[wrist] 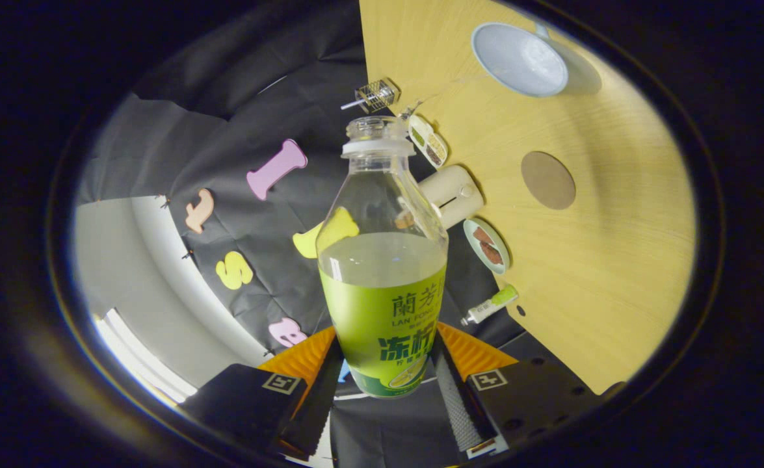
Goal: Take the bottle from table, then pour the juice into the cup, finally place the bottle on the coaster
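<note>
A clear, uncapped bottle [382, 260] with a green label and pale juice up to its shoulder sits between my fingers, and my gripper [385, 370] is shut on the bottle's lower body. The view is rolled, so the wooden table [616, 273] stands off to the bottle's side. On that table a pale blue cup [519, 58] lies well beyond the bottle's mouth, looking empty. A round brown coaster [548, 180] lies on the wood between the cup and my fingers, off to the side of the bottle's neck.
Along the table's edge near the bottle are a small wire basket [376, 95], an oval dish of bits [428, 140], a cream cylinder [452, 192], a small plate with brown pieces [487, 244] and a little tube with a green cap [489, 305].
</note>
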`<act>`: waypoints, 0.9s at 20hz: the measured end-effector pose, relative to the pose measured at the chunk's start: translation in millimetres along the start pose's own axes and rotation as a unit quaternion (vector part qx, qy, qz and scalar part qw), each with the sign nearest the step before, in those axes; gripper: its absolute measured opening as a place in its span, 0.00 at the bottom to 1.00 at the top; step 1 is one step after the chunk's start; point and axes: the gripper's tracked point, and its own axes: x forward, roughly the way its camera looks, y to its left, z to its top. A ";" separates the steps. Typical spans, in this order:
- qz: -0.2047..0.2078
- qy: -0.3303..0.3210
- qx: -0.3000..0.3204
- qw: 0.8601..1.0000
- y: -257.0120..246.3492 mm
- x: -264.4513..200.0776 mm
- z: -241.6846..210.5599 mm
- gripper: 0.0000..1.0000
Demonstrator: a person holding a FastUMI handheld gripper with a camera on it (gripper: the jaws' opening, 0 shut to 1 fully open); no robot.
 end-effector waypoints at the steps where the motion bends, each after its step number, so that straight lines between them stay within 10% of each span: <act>1: 0.000 -0.001 -0.002 1.000 1.6 1.1 -0.1 0.79; 18: 0.046 -0.011 0.036 0.998 22.4 -3.4 8.0 0.79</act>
